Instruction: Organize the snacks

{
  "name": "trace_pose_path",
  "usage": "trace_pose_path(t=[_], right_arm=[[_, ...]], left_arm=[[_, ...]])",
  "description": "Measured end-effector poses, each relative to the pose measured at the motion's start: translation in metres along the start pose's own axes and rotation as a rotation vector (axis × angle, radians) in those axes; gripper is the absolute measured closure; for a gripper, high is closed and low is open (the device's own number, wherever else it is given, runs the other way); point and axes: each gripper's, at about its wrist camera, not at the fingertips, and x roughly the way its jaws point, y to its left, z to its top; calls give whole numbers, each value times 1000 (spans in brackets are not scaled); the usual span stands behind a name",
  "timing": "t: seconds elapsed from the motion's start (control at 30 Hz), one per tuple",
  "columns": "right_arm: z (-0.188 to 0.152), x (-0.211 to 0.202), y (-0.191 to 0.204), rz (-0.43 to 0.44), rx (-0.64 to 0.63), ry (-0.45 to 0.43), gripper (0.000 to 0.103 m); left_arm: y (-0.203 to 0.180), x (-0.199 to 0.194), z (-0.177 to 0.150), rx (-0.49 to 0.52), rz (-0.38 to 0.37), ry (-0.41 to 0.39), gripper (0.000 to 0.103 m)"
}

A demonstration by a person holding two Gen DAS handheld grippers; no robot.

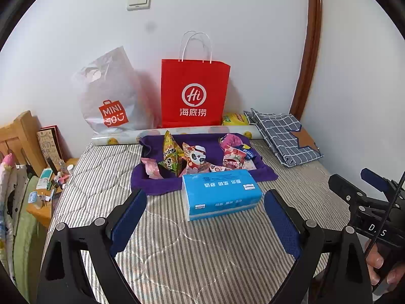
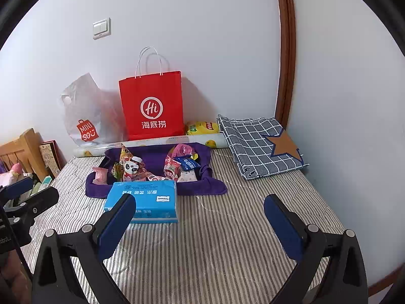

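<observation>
blue tissue pack (image 1: 220, 193) lying flat — long axis crosswise, snacks (image 1: 195, 158) behind, both hand-held grippers (image 1: 205, 217) (image 2: 200, 221) open — empty

Snacks in a purple tray on a striped bed, right gripper above the bedding.

The right gripper (image 2: 200, 217) is spread wide with nothing between its blue pads. A blue tissue pack (image 2: 149, 197) lies just in front of the tray (image 2: 202, 190), which holds the snacks (image 2: 157, 168). Behind, a red bag (image 2: 153, 106) and a grey bag (image 2: 86, 116) lean on the wall; a checked cloth (image 2: 255, 147) lies to the right.
</observation>
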Motion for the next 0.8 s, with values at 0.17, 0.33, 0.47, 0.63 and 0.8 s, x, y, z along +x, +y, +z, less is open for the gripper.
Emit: trace_pose_path(t=[0.17, 0.33, 0.47, 0.63, 0.8], right_arm=[[1, -1, -1, 2, 5, -3, 1], [1, -4, -2, 5, 8, -8, 1], [2, -5, -2, 8, 10, -13, 1], [2, -8, -3, 9, 12, -19, 1], [2, -10, -2, 14, 13, -25, 1]], left_arm=[[-2, 0, 1, 2, -1, 1, 10], [-3, -1, 1, 3, -2, -1, 10], [-4, -2, 1, 3, -3, -4, 10], [-4, -4, 2, 3, -5, -7, 10], [-3, -4, 3, 3, -5, -7, 10]])
